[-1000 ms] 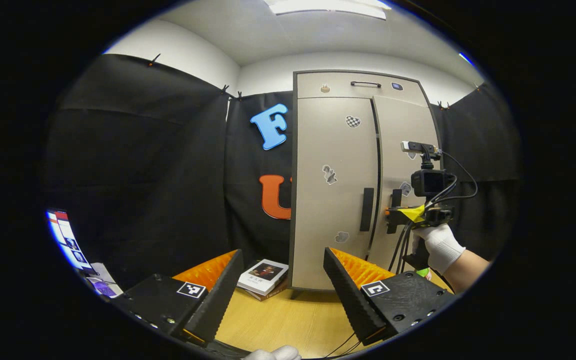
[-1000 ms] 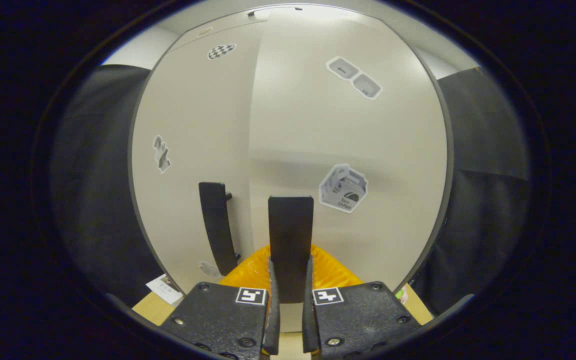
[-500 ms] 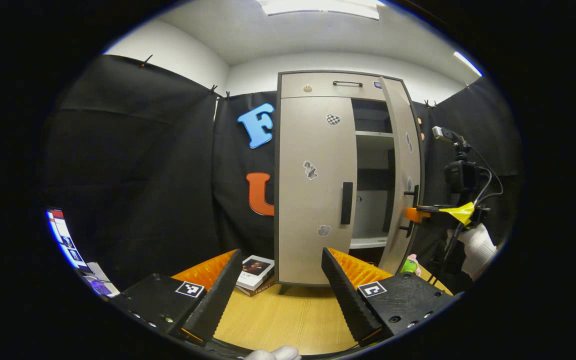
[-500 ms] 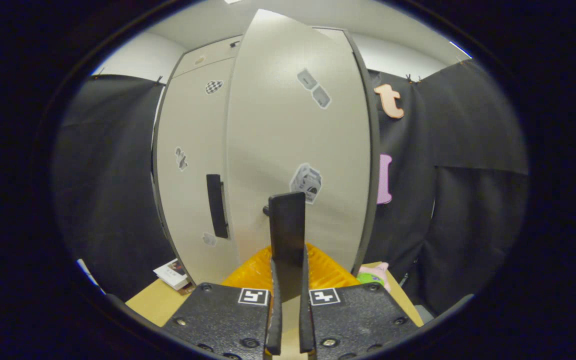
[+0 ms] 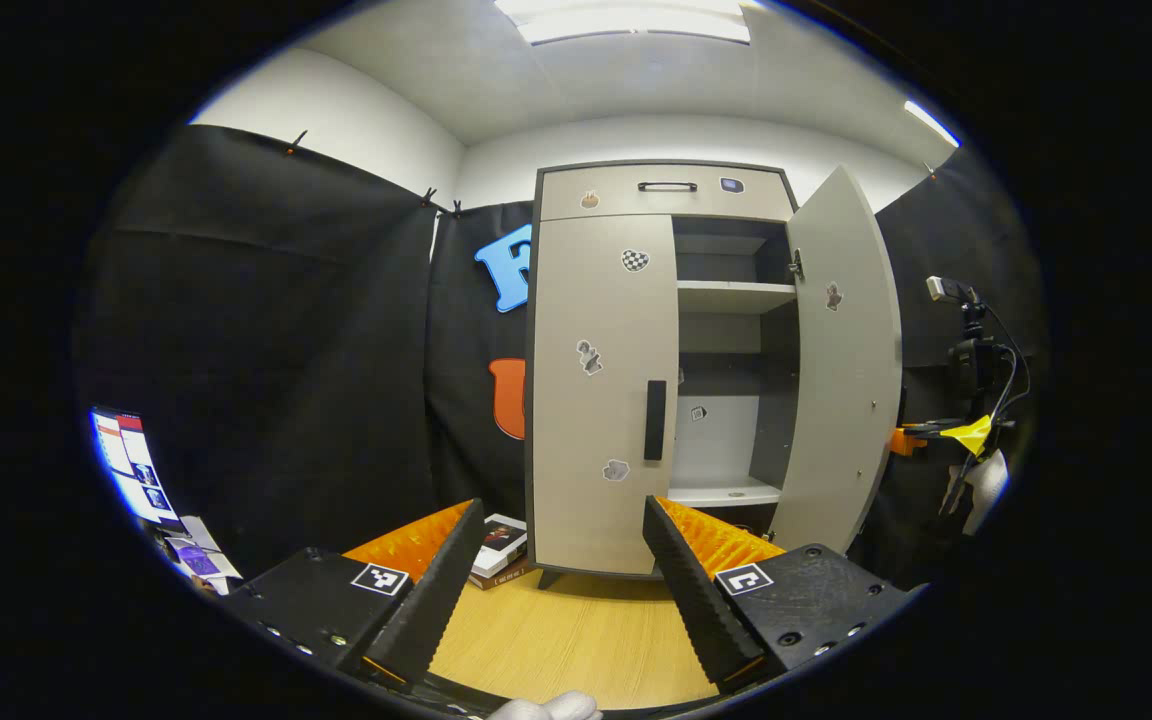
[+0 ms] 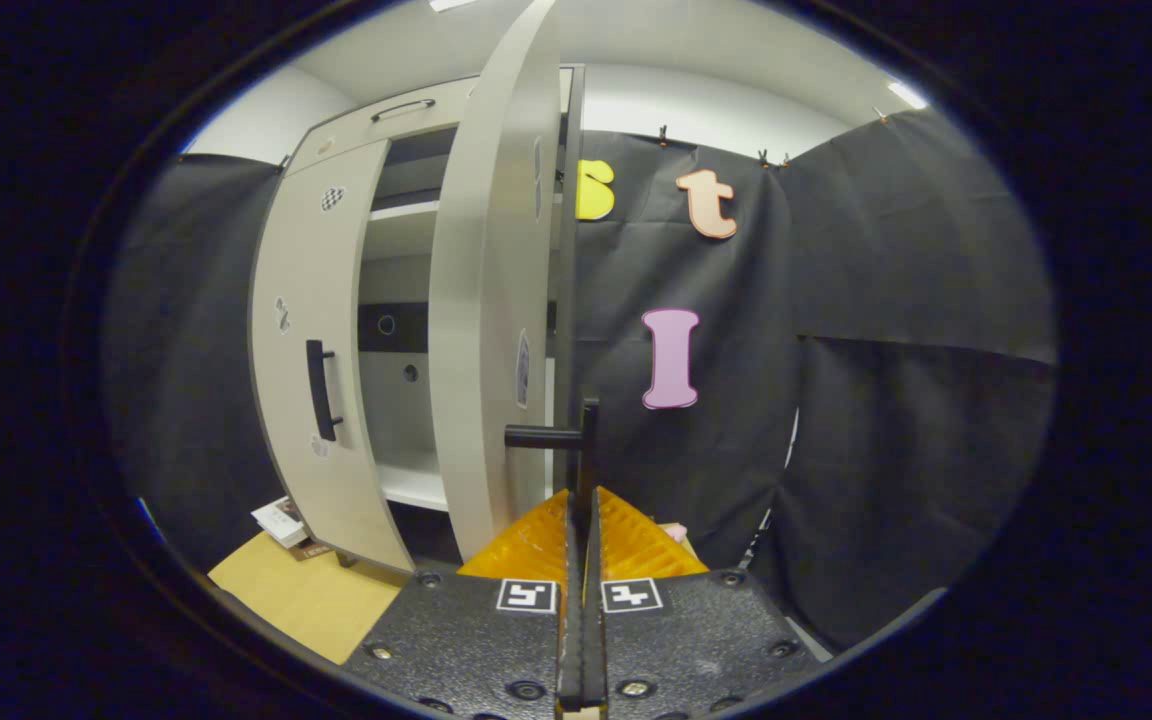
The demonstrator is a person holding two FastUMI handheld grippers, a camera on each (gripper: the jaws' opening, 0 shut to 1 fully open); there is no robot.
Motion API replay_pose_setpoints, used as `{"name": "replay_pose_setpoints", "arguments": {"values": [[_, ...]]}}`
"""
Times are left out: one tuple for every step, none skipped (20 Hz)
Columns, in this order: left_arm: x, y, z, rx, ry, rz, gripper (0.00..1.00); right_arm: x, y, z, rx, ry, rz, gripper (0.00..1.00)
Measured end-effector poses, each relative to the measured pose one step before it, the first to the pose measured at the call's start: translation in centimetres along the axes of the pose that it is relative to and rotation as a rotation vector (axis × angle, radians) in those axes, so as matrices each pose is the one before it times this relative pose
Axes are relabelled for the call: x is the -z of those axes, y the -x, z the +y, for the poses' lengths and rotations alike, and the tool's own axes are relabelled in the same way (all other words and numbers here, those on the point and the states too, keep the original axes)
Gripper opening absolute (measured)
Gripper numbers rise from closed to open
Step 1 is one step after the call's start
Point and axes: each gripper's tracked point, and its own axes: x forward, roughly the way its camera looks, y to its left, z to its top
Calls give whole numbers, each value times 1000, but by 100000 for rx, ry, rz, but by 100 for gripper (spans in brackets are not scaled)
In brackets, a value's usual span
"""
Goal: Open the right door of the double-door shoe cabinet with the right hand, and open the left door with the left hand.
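Your right tongs (image 6: 581,520) are clamped on the right door handle (image 6: 586,450), both fingers pressed flat against its thin bar. The right door (image 5: 841,360) of the shoe cabinet (image 5: 661,190) stands swung wide open, exposing the shelves (image 5: 731,295) inside; in the right gripper view you see that door nearly edge-on (image 6: 486,300). The left door (image 5: 601,380) is shut, and its handle (image 5: 654,420) sits upright near the door's inner edge (also visible in the right gripper view (image 6: 319,390)). Your left tongs (image 5: 561,570) are spread well apart, holding nothing, low in front of the left door and clear of it. The cabinet stands on the table (image 5: 576,640), at its far side. A small stack of books (image 5: 496,540) lies on the table just left of the cabinet's base. In the left gripper view your right tongs (image 5: 901,440) and the gloved hand (image 5: 981,485) holding them appear at the far right, beyond the open door.
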Motion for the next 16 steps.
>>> {"name": "replay_pose_setpoints", "arguments": {"values": [[-46, 142, -488, -68, -343, 138, 96, 76, 138, 373, -2198, 1994, -312, 3], [-123, 147, -362, -308, -122, -98, 96, -404, 180, -429, 408, 3409, -2050, 4], [6, 107, -288, -333, -83, 185, 95, -329, 21, -187, -392, 683, -922, 3], [171, -11, -336, 304, 150, 451, 95, -56, 26, 209, -1070, -2631, 100, 3], [225, 100, -327, 377, 493, 929, 95, 227, -16, 79, -1160, -1960, 161, 3], [125, 187, -252, 783, 558, 626, 95, 17, -37, -23, -440, -540, -27, 4], [55, 118, -198, 570, 281, 393, 95, -7, -139, -82, -308, 524, 104, 3], [-148, 83, -6, 346, -303, 104, 95, -55, -217, -134, 668, 201, -17, 4], [-129, -35, 108, 87, -344, -86, 95, -4, 267, -126, 852, 94, -303, 4], [-265, -271, 146, 349, -254, -49, 95, -1, -9, 160, -528, -1152, 89, 4], [29, -166, -66, 383, 191, 209, 95, 77, 36, 269, -452, -1273, 276, 4], [-127, -84, 36, 657, 360, -54, 95, -27, -32, -99, 434, -12, 97, 4], [-135, -223, 23, 475, 38, -382, 95, -102, -86, -87, 518, 281, 65, 4], [-81, -172, 147, 199, -262, -65, 95, -25, 59, -57, 703, -549, -103, 4], [-142, -211, 132, 350, -90, -206, 95, 52, -63, 56, 361, -420, 130, 4], [8, -268, 99, 549, 62, 40, 95, -22, -78, -17, 231, -489, 42, 4]]}}
